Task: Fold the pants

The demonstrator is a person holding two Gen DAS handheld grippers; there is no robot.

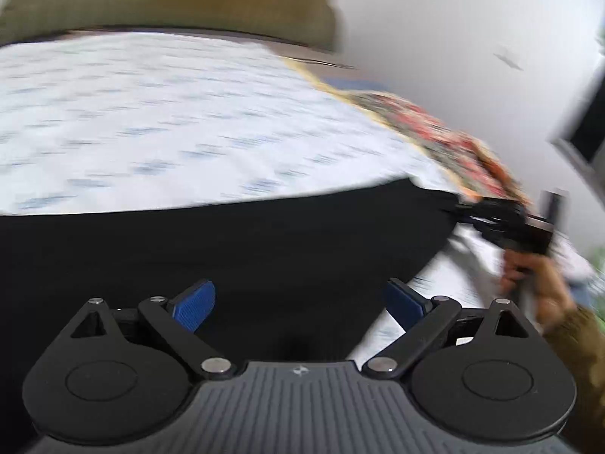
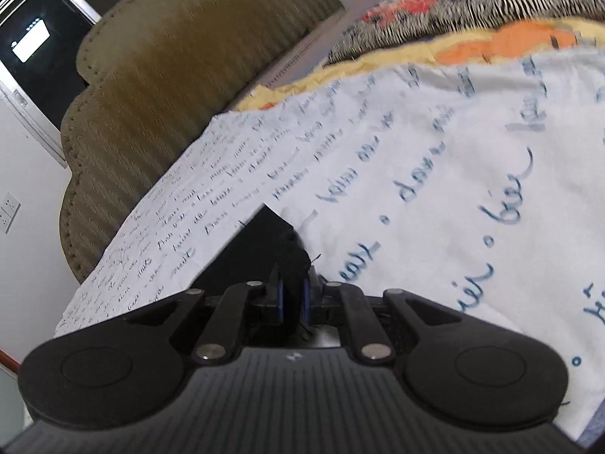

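The black pants (image 1: 234, 242) lie spread across the near part of the bed. My left gripper (image 1: 302, 304) is open just above them, blue pads wide apart, holding nothing. My right gripper (image 2: 293, 297) is shut on a corner of the black pants (image 2: 261, 242), with the cloth pinched between its blue pads. In the left wrist view the right gripper (image 1: 506, 223) is at the far right edge of the pants, held by a hand. The left view is blurred by motion.
A white bedsheet with blue handwriting print (image 2: 435, 174) covers the bed. An olive padded headboard (image 2: 159, 87) stands behind it. A patterned red and black blanket (image 2: 472, 3) and a yellow-orange cloth (image 2: 491, 43) lie at the bed's edge. A dark window (image 2: 41, 45) is in the wall.
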